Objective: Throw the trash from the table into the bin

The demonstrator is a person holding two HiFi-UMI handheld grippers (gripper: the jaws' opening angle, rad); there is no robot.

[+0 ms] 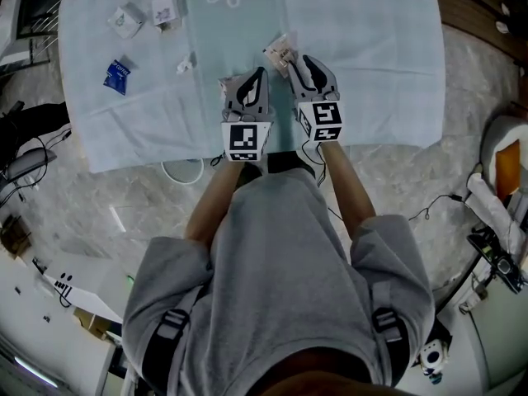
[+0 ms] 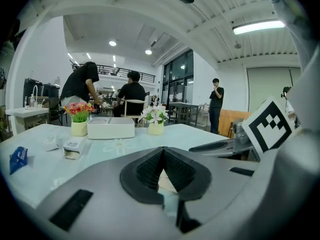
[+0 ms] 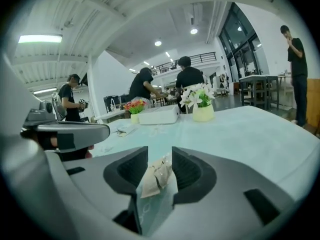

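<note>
A crumpled beige wrapper (image 1: 279,53) lies on the pale blue tablecloth (image 1: 371,73) just ahead of my right gripper (image 1: 293,61). In the right gripper view the wrapper (image 3: 156,176) sits between the jaws of that gripper (image 3: 160,156), which stand apart and do not press on it. My left gripper (image 1: 257,77) is beside it on the left, shut and empty (image 2: 163,151). More trash lies at the far left: a blue packet (image 1: 118,75), a crumpled white carton (image 1: 126,20), a small box (image 1: 164,10) and a white scrap (image 1: 186,64).
A white rectangular box (image 2: 110,127) and two flower pots (image 2: 79,125) (image 2: 155,124) stand at the table's far side. The table's near edge (image 1: 247,157) is right by my arms. A white and orange object (image 1: 505,167) and cables lie on the floor to the right. People stand in the background.
</note>
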